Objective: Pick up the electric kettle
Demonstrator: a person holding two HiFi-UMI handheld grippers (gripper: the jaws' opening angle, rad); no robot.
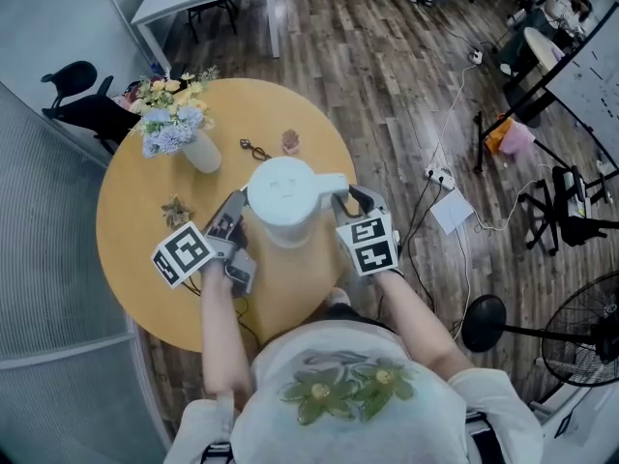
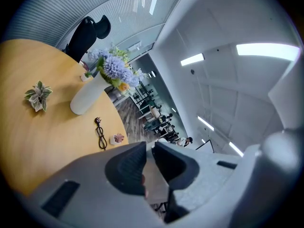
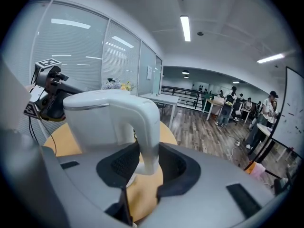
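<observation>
Near the middle of the round yellow wooden table (image 1: pixel 135 220) we find the white plastic electric kettle (image 1: pixel 285 196), its handle at three o'clock clasped by the right gripper (image 3: pixel 142 163). The left gripper (image 2: pixel 151 161), at its eight o'clock, is nearly closed on nothing. Around it: one white flower vase (image 1: pixel 201 151) at ten, one black looped cord (image 1: pixel 254 149) at eleven, one small pink pot (image 1: pixel 290 142) at twelve, one leafy sprig (image 1: pixel 177 211) at nine.

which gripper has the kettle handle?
The right gripper: the white kettle's handle stands clamped between its jaws. The left gripper sits on the kettle's opposite side, jaws nearly together, no handle between them.
</observation>
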